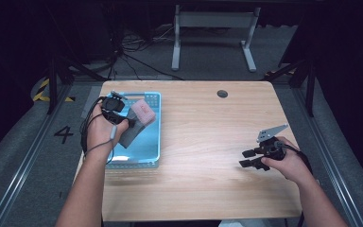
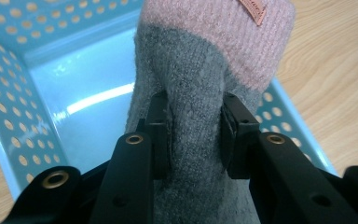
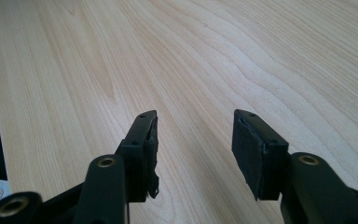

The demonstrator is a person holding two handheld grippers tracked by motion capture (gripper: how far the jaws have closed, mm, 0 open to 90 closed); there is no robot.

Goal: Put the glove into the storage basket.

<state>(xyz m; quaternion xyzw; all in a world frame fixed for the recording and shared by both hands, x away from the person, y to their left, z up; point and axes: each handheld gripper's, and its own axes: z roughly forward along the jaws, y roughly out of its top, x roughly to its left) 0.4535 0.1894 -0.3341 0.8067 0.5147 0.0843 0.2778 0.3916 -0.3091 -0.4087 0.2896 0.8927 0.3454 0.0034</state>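
Nearest the person, by the counter's right edge and toward its near corner, the right hand-held gripper lies low over bare wood, pointing left across the top. The right gripper view looks straight along this hand-held gripper: its two black jaws stand well apart with only wood grain between them, and the pads touch nothing.

Farther in, along the counter's left edge, sits a blue perforated basket. Above it the left hand-held gripper holds a knitted sock, grey with a pink end, tilted over the basket's far half. The high view gives that placement but not the grip itself. The left gripper view supplies it: the left hand-held gripper is clamped on the sock's grey part, the pads pressing into the knit from either side, with the basket's glossy floor and holed wall behind and below.

That same view shows a small salmon-coloured tag sewn on the pink band; its lettering is too small to read. On the floor left of the counter, a painted "4" can be read in the high view.
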